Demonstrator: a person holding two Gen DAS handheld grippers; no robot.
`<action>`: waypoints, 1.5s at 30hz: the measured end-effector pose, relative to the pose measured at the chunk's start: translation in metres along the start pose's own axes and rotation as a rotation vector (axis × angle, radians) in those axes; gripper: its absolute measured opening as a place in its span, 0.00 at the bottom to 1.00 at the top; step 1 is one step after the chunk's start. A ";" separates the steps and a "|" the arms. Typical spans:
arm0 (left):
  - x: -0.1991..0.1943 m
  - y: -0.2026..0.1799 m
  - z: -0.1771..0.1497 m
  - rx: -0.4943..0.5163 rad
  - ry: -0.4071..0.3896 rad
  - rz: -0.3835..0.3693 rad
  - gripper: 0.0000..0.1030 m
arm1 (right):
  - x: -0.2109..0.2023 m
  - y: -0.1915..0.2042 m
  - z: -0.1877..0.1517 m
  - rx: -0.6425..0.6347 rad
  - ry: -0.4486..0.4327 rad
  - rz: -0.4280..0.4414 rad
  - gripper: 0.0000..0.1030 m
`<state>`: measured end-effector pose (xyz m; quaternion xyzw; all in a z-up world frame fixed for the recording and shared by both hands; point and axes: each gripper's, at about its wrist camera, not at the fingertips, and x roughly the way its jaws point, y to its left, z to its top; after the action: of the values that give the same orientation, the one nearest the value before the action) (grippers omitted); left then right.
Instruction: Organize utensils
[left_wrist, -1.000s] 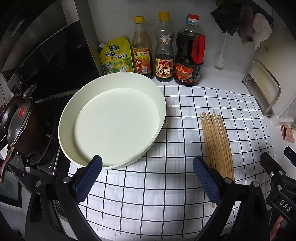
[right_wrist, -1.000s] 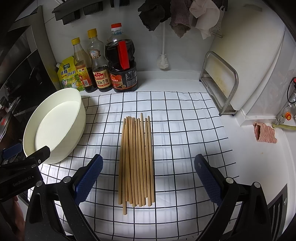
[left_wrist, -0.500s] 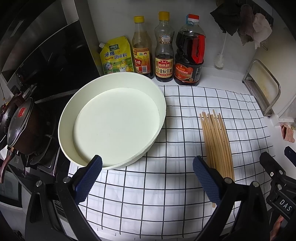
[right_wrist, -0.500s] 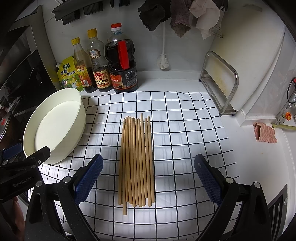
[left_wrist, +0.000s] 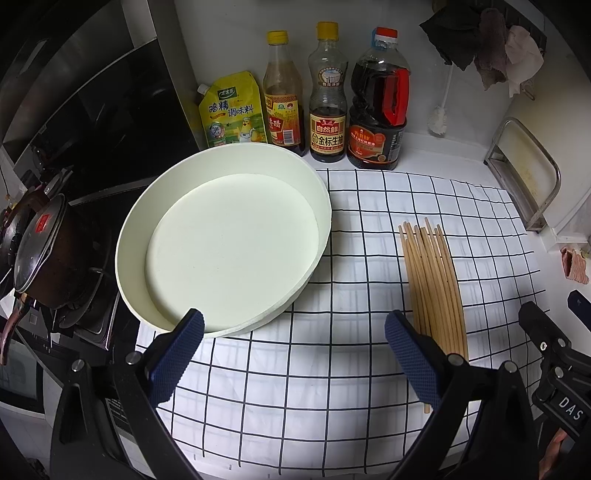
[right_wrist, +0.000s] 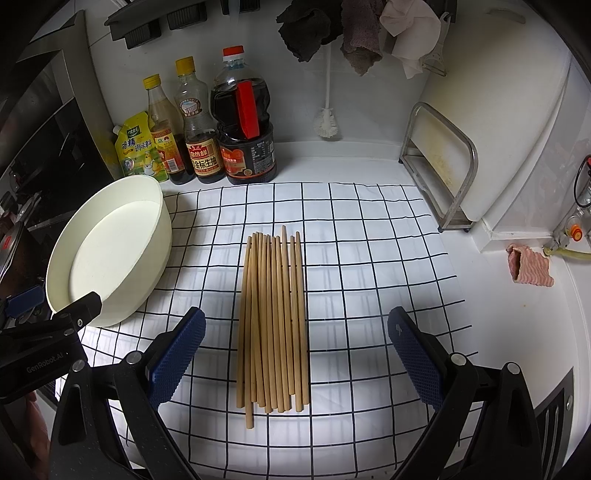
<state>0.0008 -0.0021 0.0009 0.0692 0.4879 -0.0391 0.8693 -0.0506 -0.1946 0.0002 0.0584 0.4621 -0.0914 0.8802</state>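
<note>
White counter (right_wrist: 491, 332), grid-patterned cloth (right_wrist: 369, 258) on it, carrying cream basin (right_wrist: 162, 236), chopsticks (right_wrist: 273, 317), sauce bottles (right_wrist: 247, 147) behind

Ten chopsticks (right_wrist: 273, 317), one basin (right_wrist: 110, 251), three bottles (right_wrist: 207, 122), one pouch (right_wrist: 136, 149).

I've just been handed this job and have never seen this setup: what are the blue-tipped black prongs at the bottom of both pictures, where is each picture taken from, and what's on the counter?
There is no robot arm. A person holds one hand-held gripper per hand, and a camera on each looks forward along its two blue-padded fingers. One picture is from the left hand-held gripper, which faces the white basin. The other is from the right hand-held gripper, which faces the chopsticks. Both are open and hold nothing. The chopsticks lie side by side on a checked cloth, with the empty basin to their left. Three bottles and a yellow pouch stand by the wall.
</note>
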 end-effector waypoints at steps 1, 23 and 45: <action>0.000 0.000 0.000 0.000 0.000 0.000 0.94 | 0.000 0.000 0.000 0.000 0.001 0.000 0.92; 0.044 -0.047 -0.012 0.052 0.036 -0.072 0.94 | 0.050 -0.047 -0.018 0.000 0.045 0.047 0.92; 0.120 -0.083 -0.029 0.014 0.123 -0.060 0.94 | 0.150 -0.054 -0.029 -0.091 0.126 -0.015 0.92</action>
<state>0.0270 -0.0798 -0.1232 0.0627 0.5420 -0.0642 0.8356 -0.0025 -0.2582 -0.1407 0.0202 0.5206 -0.0730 0.8504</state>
